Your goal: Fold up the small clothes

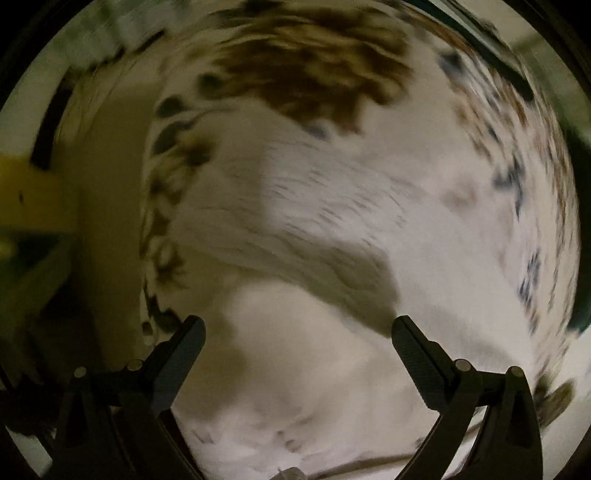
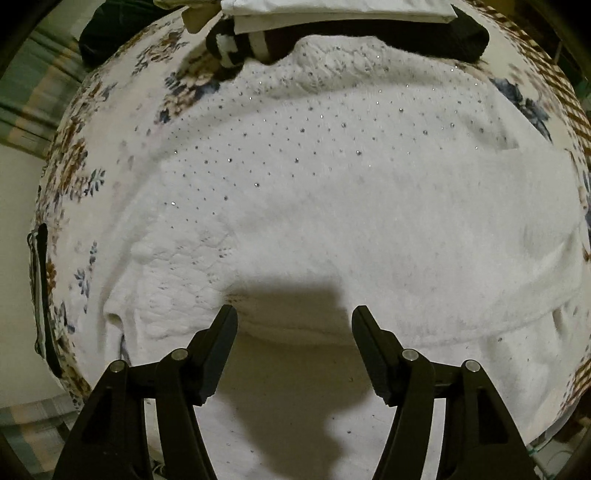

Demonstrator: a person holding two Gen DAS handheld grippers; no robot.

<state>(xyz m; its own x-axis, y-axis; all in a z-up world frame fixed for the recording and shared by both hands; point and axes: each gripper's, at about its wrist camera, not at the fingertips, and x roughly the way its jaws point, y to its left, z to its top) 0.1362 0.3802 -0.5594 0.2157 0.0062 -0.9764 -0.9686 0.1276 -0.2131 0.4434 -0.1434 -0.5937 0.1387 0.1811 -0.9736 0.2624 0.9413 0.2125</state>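
Beyond the white sweater (image 2: pixel 332 206), only the right view shows folded clothes (image 2: pixel 332 22); both hand-held grippers (image 1: pixel 297 332) (image 2: pixel 294 317) gape wide.

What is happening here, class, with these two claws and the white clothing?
A person is holding a claw in each hand over a white knit sweater studded with small sparkly dots, spread on a floral cloth. The right claw is open above the sweater's near edge, gripping nothing. The left claw is also open over white fabric, though its view is blurred. Folded clothes lie stacked at the far edge. No grasp has been made yet.
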